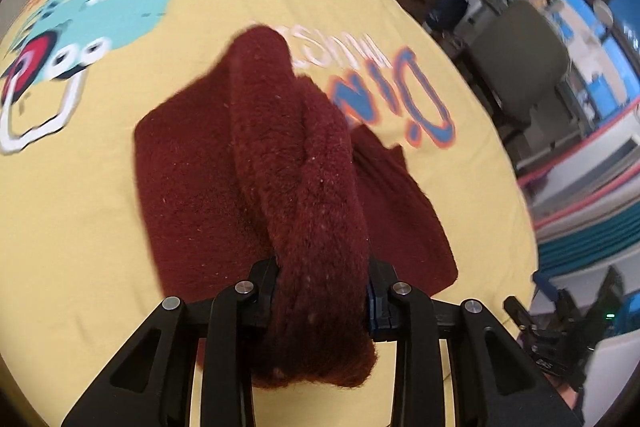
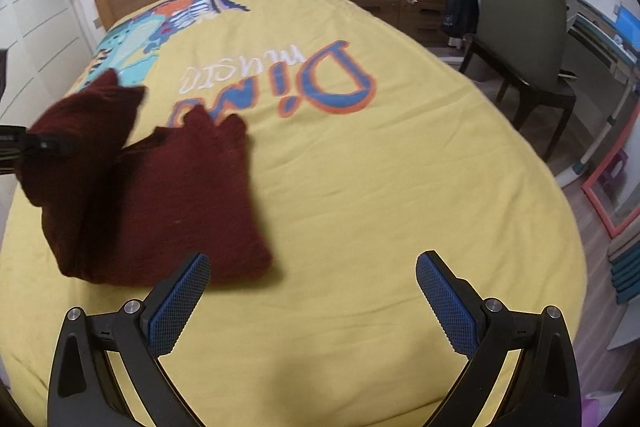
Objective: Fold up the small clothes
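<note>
The bed (image 2: pixel 360 187), spread with a yellow cover printed with dinosaurs and the word "Dino", fills both views, with a grey-green chair (image 2: pixel 520 39) standing on the floor off its right side. On the left part of the cover lies the dark red fleece garment (image 2: pixel 168 203), small and thick, most of it flat on the bed with one end raised off the surface.

The left claw (image 1: pixel 322 297) is clamped on a bunched fold of that garment, holding the gathered cloth up above the flat part, so the step in hand looks like carrying one end over the rest to make a fold. The right claw (image 2: pixel 312 291) hangs wide, gripping nothing, over bare cover just right of the garment's near edge.

The next move probably calls for laying the lifted end down squarely over the flat part, edges matched, while the right claw pins or smooths the near corner so the fleece does not slide.
</note>
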